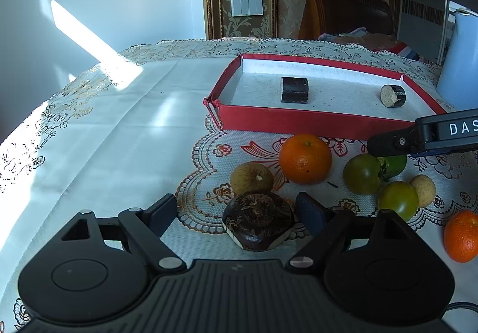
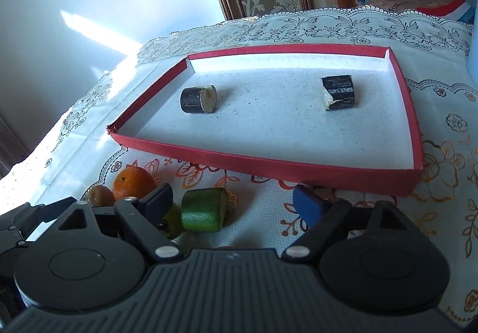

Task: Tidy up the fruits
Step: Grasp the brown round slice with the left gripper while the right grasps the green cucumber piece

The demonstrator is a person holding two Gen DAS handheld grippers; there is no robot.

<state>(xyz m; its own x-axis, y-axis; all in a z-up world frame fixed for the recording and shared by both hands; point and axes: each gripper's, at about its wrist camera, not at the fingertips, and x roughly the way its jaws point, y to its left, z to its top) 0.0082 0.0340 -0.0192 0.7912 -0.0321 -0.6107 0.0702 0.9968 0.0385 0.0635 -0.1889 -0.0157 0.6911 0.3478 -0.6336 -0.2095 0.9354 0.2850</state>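
My left gripper point(image 1: 236, 215) is open around a dark brown water chestnut point(image 1: 258, 221) on the lace mat, fingers apart on either side. Beyond it lie a brown round fruit point(image 1: 251, 177), an orange point(image 1: 305, 158), two green persimmons point(image 1: 363, 174), point(image 1: 398, 200), a pale longan point(image 1: 423, 186) and a second orange point(image 1: 461, 235). The red tray point(image 1: 298, 120) holds two dark sugarcane pieces point(image 1: 294, 90), point(image 1: 393, 96). My right gripper point(image 2: 233, 204) is open and empty above a green cut piece point(image 2: 204, 209), in front of the tray point(image 2: 328, 176). It also shows in the left wrist view point(image 1: 388, 144).
A white jug point(image 1: 458, 64) stands at the tray's right end. A white embroidered cloth point(image 1: 104, 129) covers the table, with sunlit bare cloth to the left. A wooden bed headboard point(image 1: 343, 7) and wall switches point(image 1: 247, 5) lie behind.
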